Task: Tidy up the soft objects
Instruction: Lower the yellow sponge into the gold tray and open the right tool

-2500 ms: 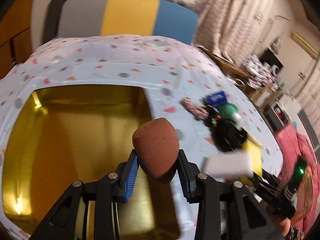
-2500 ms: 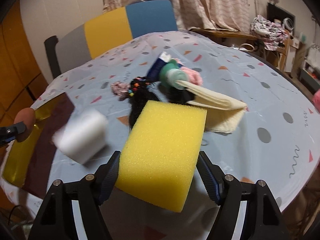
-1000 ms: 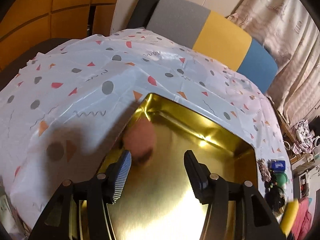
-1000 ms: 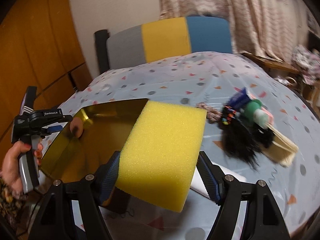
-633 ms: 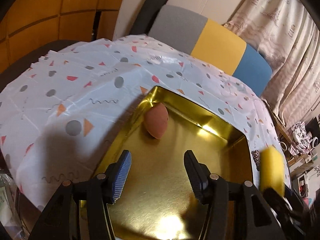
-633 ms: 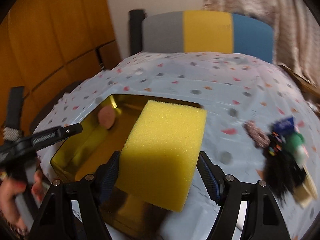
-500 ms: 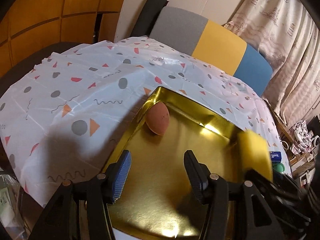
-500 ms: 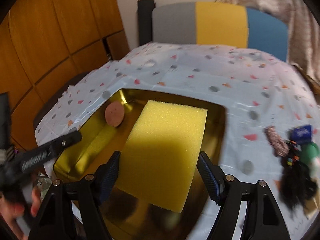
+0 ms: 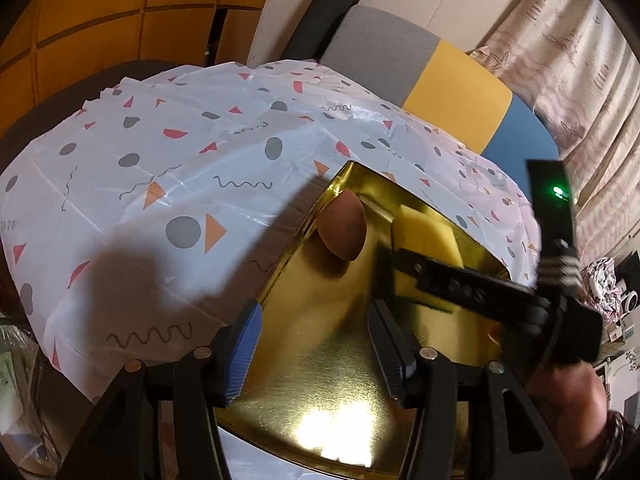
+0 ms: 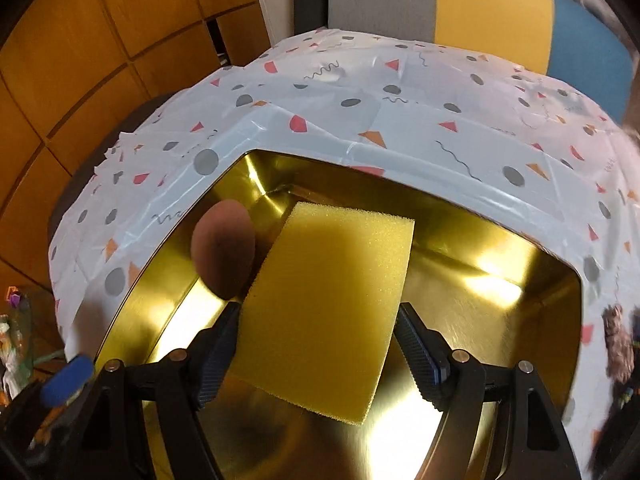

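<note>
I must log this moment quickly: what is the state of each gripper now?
Left gripper: open, holding nothing, above the gold tray.
Right gripper: closed on the yellow sponge, over the tray beside the brown makeup sponge.

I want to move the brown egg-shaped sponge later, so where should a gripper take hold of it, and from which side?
Grip the brown sponge across its fat middle, coming from above. It lies on its side in the gold tray, close to the tray's wall and the yellow sponge, so sideways approaches look crowded, and the tapered end would likely slip.
</note>
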{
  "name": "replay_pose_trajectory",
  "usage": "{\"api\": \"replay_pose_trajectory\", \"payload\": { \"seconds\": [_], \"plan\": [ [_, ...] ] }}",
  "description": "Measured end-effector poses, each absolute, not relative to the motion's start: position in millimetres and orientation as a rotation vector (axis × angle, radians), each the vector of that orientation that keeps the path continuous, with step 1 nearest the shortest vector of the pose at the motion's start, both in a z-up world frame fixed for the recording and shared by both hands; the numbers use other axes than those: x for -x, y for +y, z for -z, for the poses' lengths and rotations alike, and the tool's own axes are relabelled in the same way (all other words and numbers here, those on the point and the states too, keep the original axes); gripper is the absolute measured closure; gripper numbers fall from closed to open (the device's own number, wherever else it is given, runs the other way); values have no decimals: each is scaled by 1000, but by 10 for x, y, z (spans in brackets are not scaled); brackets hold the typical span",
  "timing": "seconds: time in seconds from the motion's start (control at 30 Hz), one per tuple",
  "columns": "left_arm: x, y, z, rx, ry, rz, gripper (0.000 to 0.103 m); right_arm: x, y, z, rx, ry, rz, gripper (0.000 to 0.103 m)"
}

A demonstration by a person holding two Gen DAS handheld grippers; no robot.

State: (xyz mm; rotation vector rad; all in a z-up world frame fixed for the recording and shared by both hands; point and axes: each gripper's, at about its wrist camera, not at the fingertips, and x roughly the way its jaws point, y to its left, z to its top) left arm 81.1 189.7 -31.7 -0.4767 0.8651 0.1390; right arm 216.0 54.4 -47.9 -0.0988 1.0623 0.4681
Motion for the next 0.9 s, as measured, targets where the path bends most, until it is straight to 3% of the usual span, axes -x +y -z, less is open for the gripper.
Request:
{"api": "replay_pose_trajectory", "payload": {
  "seconds": [0.1,0.27,0.9],
  "plan": [
    [-804,1920,325,486,862,-142,47,-2256,642,524,114,1062,-501,23],
    [-810,1904,325,487,868,-134,47,-2312,639,554,55,1073,-511,1],
    [-708,1290,222,381,851,73,47,-1372,-278,-255,-22,816,-447,0]
  ]
}}
